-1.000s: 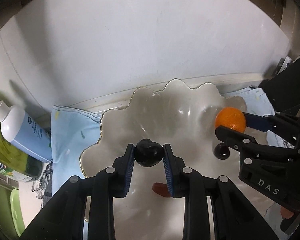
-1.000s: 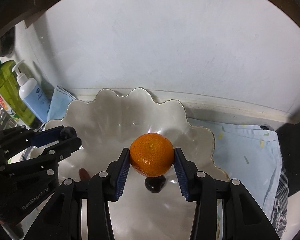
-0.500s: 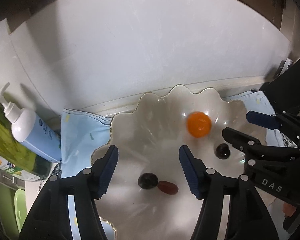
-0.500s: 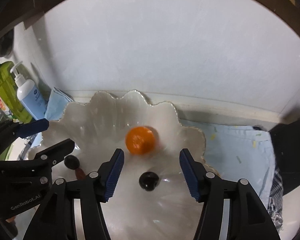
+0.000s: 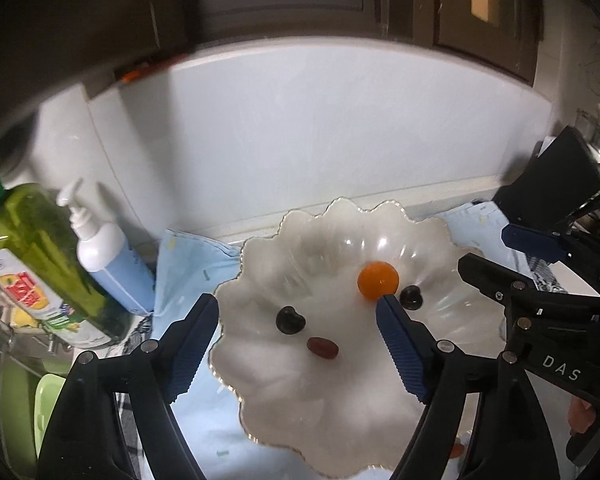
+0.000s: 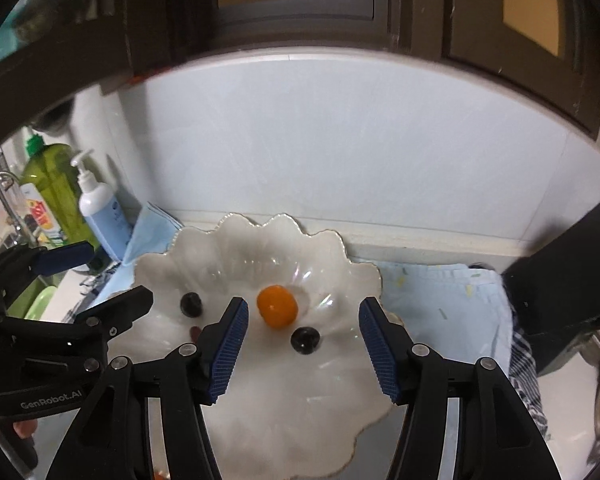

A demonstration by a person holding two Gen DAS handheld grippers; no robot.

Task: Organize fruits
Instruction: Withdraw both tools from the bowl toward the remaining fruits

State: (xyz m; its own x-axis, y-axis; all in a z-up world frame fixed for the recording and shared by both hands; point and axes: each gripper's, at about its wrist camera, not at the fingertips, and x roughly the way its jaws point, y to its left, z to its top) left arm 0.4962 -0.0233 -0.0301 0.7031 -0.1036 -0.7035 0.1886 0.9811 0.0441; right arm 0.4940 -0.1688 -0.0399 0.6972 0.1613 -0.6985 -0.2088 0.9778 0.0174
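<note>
While both grippers hang above the scalloped white bowl (image 5: pixel 428 240), neither has anything between its blue pads. Seen from its own wrist camera, the left gripper (image 5: pixel 298 354) has its jaws opening wide and empty, and the right gripper (image 6: pixel 300 354) stands released too, its jaws parted with only bowl beneath them.

From the left gripper, nearest is a small red fruit (image 5: pixel 322 348), lying just ahead at about 12 o'clock with its long axis running from 10 to 4 o'clock. Just beyond it, toward 11 o'clock, sits a dark round fruit (image 5: pixel 290 320). Farther on, at about 1 o'clock, the orange (image 5: pixel 378 281) rests in the bowl, with a second dark fruit (image 5: pixel 411 297) just beside it at its 4 o'clock, close to the left gripper's right finger.

From the right gripper, that second dark fruit (image 6: pixel 305 339) lies nearest, straight ahead at 12 o'clock, and the orange (image 6: pixel 277 306) is just past it toward 11 o'clock.

All four fruits lie inside the bowl, which sits on a light blue cloth (image 6: pixel 440 292). Judging by this, no loose fruit shows outside the bowl, so the next pick would have to come from somewhere out of view. Beyond the bowl at 10 o'clock stand a pump bottle (image 5: pixel 108 256) and a green bottle (image 5: pixel 40 256).
</note>
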